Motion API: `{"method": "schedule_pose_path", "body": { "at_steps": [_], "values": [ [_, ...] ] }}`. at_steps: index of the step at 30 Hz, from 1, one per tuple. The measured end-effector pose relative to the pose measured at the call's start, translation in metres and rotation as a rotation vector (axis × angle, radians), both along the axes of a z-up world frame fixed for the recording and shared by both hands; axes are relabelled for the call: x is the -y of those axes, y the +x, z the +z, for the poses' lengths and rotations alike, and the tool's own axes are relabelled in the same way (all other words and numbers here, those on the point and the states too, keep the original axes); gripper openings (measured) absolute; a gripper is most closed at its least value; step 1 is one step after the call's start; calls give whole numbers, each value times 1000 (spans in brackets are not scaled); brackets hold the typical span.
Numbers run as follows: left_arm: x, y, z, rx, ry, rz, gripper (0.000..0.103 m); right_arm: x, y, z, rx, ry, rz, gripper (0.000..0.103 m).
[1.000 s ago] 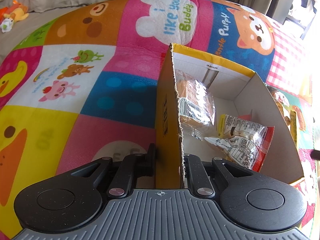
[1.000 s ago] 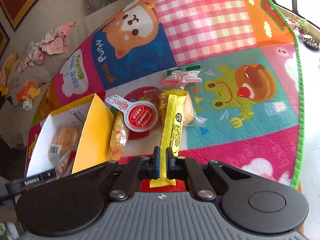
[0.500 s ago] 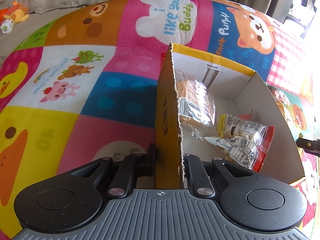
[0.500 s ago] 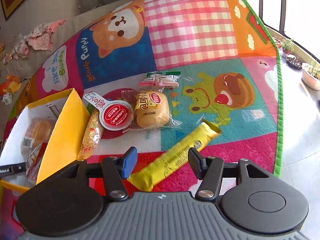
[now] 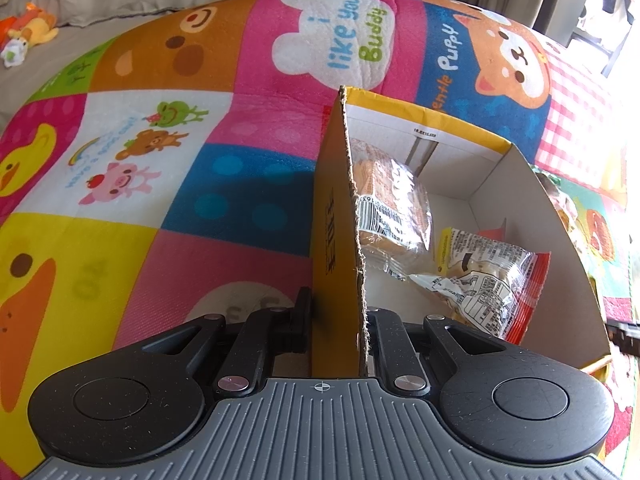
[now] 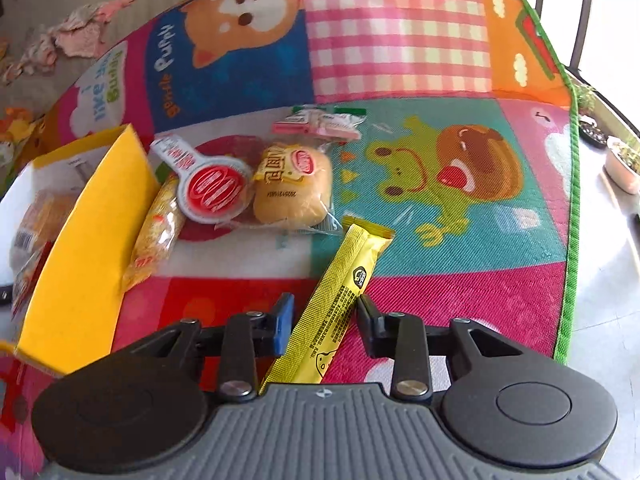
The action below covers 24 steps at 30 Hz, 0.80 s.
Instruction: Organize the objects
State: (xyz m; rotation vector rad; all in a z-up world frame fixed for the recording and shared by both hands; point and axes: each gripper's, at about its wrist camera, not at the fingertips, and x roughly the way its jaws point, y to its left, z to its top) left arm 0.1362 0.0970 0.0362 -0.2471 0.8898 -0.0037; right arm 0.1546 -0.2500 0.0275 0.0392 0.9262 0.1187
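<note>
A yellow cardboard box (image 5: 334,216), white inside, stands open on the play mat. It holds a wrapped bread (image 5: 394,200) and a clear snack pack (image 5: 486,280). My left gripper (image 5: 336,322) is shut on the box's near left wall. In the right wrist view the box (image 6: 94,224) stands at the left. My right gripper (image 6: 322,324) is open around a long yellow snack stick (image 6: 340,300) lying on the mat. It is not clamped.
On the mat past the stick lie a wrapped bun (image 6: 294,188), a round red-lidded cup (image 6: 212,190), a thin yellow snack bag (image 6: 158,228) against the box and a pink-green packet (image 6: 320,124). The mat's green edge (image 6: 570,208) meets bare floor at the right.
My right gripper let go of the yellow stick, which dropped onto the mat. The open jaws have since narrowed around it. The left gripper has kept its hold on the box wall.
</note>
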Motion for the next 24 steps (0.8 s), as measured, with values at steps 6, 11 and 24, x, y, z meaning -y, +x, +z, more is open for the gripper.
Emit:
{"method": "schedule_pose_path", "body": {
  "at_steps": [6, 11, 24],
  "values": [
    [0, 0, 0, 0, -1, 2, 14, -18, -44, 3, -20, -88, 190, 37],
    [0, 0, 0, 1, 4, 0, 14, -18, -60, 4, -10, -88, 183, 32],
    [0, -1, -1, 8, 8, -1, 14, -45, -121, 52, 24, 17, 302, 23]
  ]
}}
